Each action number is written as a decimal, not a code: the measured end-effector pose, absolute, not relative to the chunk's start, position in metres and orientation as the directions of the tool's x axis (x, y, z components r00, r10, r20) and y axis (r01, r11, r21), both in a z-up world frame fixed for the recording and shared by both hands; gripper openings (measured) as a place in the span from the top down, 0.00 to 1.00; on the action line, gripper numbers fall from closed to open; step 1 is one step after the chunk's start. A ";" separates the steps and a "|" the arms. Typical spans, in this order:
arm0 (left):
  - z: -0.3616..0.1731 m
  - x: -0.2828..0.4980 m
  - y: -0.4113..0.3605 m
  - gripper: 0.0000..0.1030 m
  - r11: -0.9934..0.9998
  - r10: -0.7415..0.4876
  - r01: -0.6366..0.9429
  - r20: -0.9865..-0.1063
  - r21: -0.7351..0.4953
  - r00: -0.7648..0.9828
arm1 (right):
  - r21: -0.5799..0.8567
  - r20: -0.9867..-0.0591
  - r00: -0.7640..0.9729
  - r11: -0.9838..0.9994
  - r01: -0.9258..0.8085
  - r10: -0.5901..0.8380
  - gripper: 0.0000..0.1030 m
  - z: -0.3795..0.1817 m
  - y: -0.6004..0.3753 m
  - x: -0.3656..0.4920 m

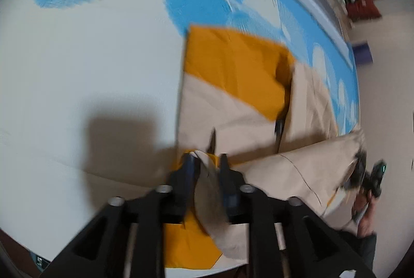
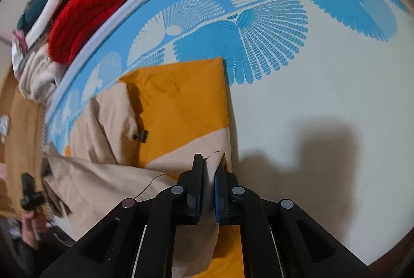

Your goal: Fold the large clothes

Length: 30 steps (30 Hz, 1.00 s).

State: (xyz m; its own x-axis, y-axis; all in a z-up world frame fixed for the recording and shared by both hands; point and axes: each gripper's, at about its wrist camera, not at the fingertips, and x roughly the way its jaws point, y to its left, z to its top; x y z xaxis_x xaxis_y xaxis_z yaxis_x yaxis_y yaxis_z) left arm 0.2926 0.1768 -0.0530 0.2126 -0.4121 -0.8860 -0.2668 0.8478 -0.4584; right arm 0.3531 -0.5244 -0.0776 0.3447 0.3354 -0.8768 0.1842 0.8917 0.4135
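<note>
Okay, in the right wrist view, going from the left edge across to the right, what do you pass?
Other tool held in a hand → beige and mustard jacket → right tool pinching its edge → tool shadow on the white and blue sheet.

Jacket (image 2: pixel 181 107) flat on bed (image 2: pixel 323 102), near edge lifted between both grippers; clothes pile (image 2: pixel 85 19) sits far left, beyond bed's far edge.

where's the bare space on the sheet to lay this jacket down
Free: the plain white sheet beside the jacket, below the blue fan print. Crowded: the far edge with the red knit and piled clothes. Both grippers, left and right, grip fabric.
</note>
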 end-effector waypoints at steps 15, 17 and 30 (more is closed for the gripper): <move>-0.040 0.256 0.200 0.62 0.850 -0.338 -0.331 -0.906 -0.410 0.256 | 0.380 -0.858 0.444 0.900 0.212 0.258 0.57 -0.054 -0.534 0.309; -0.042 0.260 0.196 0.60 0.855 -0.327 -0.331 -0.911 -0.399 0.253 | 0.353 -0.879 0.407 0.913 0.205 0.249 0.57 -0.065 -0.531 0.312; -0.073 0.293 0.151 0.60 0.935 -0.235 -0.235 -0.960 -0.266 0.151 | 0.218 -0.961 0.195 0.971 0.094 0.197 0.57 -0.119 -0.487 0.344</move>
State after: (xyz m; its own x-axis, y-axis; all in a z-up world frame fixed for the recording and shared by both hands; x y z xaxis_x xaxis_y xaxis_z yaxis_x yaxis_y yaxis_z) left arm 0.2933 0.1512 -0.0731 0.1514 -0.2349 -0.9601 -0.2346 0.9351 -0.2658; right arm 0.3443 -0.4869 -0.1195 0.1951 0.1967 -0.9609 0.0936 0.9715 0.2178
